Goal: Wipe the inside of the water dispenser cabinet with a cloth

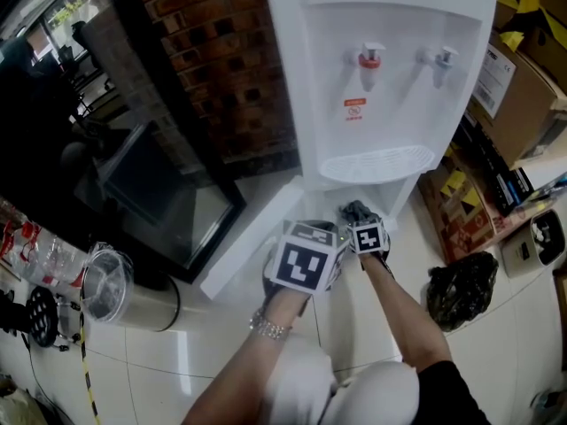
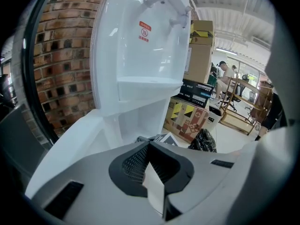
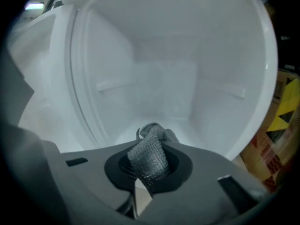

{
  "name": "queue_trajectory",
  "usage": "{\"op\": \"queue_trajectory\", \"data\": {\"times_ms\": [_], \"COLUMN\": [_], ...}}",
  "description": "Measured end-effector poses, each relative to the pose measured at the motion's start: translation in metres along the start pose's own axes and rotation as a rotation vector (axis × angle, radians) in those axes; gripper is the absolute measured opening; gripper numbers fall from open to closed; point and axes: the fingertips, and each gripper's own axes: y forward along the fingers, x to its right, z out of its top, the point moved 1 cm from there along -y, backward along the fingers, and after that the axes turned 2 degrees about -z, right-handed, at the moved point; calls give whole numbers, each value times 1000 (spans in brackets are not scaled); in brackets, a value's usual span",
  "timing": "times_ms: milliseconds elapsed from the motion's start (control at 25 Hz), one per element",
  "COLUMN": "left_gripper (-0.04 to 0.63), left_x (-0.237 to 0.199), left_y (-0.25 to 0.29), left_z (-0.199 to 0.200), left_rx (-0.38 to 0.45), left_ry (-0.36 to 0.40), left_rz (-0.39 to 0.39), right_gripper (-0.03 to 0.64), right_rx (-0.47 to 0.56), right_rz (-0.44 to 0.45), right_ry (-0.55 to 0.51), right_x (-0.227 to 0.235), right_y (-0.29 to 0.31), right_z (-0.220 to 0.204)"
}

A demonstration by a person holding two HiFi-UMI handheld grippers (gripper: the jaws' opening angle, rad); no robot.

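The right gripper [image 3: 149, 172], clamped on the grey cloth [image 3: 151, 150], points straight into the open cabinet [image 3: 164, 78], whose floor lies just ahead, while the left gripper [image 2: 149, 159], jaws together and empty, hangs outside.

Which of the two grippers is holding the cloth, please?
The right gripper: its fingers are shut on the grey cloth; the left gripper holds nothing.
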Motion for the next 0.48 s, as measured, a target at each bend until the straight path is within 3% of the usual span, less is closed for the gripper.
{"op": "queue_trajectory", "data": {"times_ms": [200, 480], "left_gripper": [3, 3], "left_x": [9, 19], "left_y": [5, 12], "left_z": [3, 22], "left_rx": [7, 83], "left_ry": [-3, -2], "left_rz": [-18, 19], "right_gripper": [20, 20], "right_rx": [3, 28], "right_rz": [-131, -123], "right_ry": [80, 66], "right_x": [65, 72], "right_y": [-14, -26], "right_z": [-15, -8]}}
